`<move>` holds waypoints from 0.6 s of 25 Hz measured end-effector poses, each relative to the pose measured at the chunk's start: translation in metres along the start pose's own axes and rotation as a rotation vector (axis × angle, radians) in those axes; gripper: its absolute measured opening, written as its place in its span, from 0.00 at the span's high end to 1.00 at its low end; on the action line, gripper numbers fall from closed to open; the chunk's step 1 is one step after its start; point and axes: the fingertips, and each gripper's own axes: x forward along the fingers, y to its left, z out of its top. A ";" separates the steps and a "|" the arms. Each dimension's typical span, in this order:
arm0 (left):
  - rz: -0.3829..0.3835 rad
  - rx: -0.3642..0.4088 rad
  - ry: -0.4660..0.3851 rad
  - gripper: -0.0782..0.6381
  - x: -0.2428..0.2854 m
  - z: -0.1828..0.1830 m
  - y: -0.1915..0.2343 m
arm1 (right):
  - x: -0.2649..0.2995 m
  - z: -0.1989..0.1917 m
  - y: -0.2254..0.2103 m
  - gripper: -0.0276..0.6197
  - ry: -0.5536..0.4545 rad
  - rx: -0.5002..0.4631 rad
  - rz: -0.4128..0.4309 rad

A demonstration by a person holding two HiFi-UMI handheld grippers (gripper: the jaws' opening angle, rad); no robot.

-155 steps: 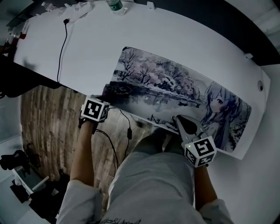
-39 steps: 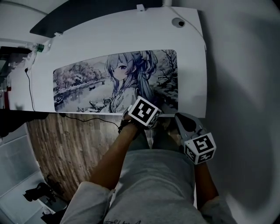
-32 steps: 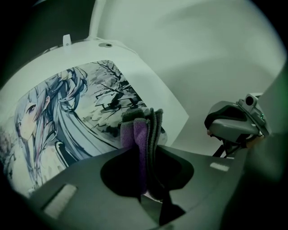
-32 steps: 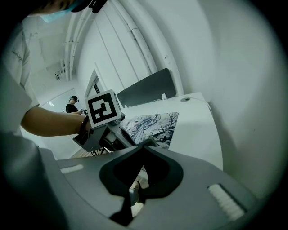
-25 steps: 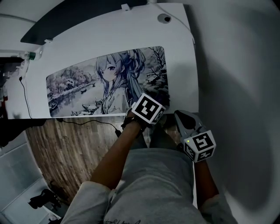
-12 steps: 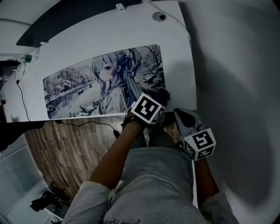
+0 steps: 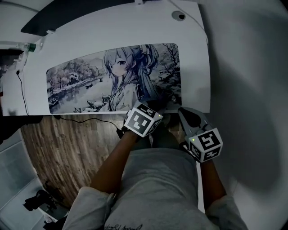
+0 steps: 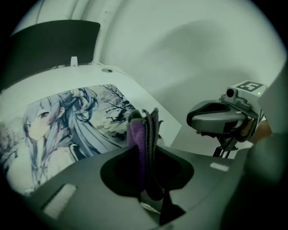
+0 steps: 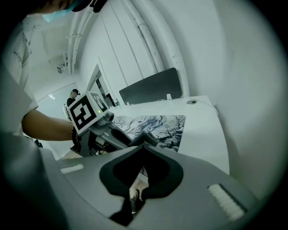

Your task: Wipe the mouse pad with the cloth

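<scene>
Purple cloth (image 8: 137,134) in left gripper (image 7: 155,107) hangs at mouse pad (image 7: 90,81) corner.

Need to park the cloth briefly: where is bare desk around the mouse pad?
Bare white desk runs between the mouse pad's right edge and the desk edge, and behind the pad up to the dark panel, apart from a round hole. Crowded: the front right corner, where the left claw grips the cloth beside the right claw.

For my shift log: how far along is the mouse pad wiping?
Done: left claw grips the purple cloth. In hand: cloth sits at the near right corner of the mouse pad. Left: unclear, the pad shows no wipe marks. Idle: right claw, shut, empty.
</scene>
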 end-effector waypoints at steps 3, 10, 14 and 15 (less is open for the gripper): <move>0.046 0.030 -0.050 0.74 -0.026 -0.008 0.019 | 0.011 0.011 0.016 0.95 0.003 -0.027 0.014; 0.186 0.028 -0.222 0.74 -0.119 -0.008 0.066 | 0.038 0.053 0.063 0.95 -0.028 -0.099 0.041; 0.260 0.053 -0.308 0.74 -0.172 -0.006 0.085 | 0.053 0.076 0.091 0.95 -0.028 -0.084 0.076; 0.276 0.054 -0.332 0.74 -0.185 -0.006 0.088 | 0.056 0.082 0.099 0.95 -0.028 -0.079 0.085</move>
